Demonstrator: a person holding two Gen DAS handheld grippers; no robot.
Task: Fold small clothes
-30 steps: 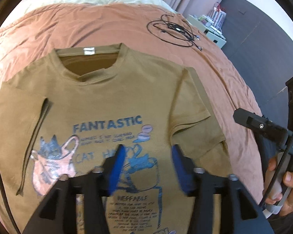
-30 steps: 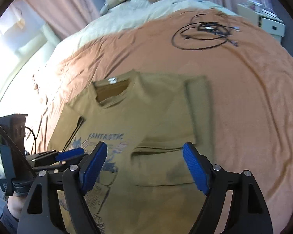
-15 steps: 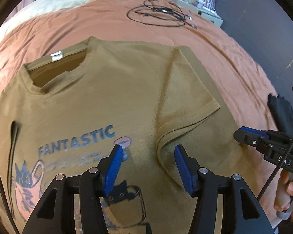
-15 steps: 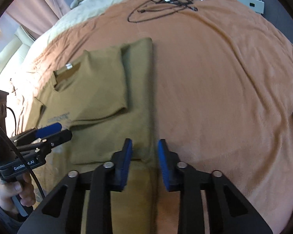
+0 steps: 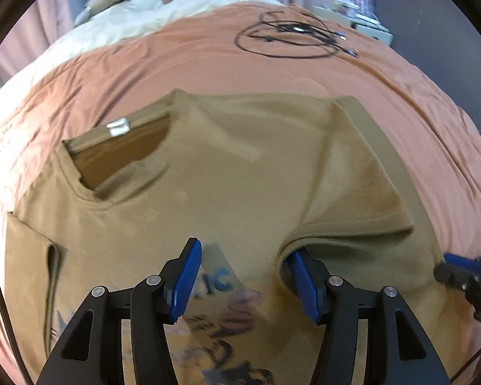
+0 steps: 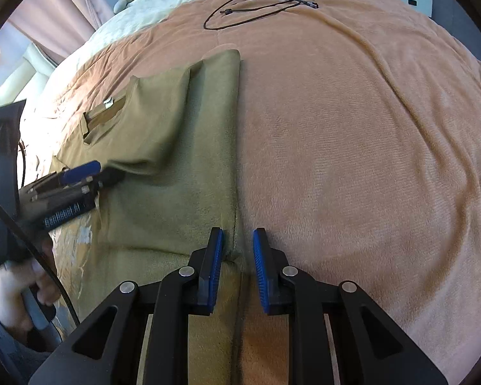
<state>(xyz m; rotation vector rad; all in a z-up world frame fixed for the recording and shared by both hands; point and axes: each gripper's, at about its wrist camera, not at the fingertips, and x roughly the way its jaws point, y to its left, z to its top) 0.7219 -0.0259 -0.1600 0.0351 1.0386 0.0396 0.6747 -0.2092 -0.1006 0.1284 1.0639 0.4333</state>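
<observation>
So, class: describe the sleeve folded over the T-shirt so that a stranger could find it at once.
Start at the orange blanket, then the olive T-shirt on it. The sleeve lies folded inward across its plain side, hem raised by the left gripper.

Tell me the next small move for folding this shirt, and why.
Probably close the left gripper on the folded-in sleeve: one finger already sits under its hem while the jaws stand open. The right gripper has narrowed around the T-shirt side edge, so both could then lift together.
</observation>
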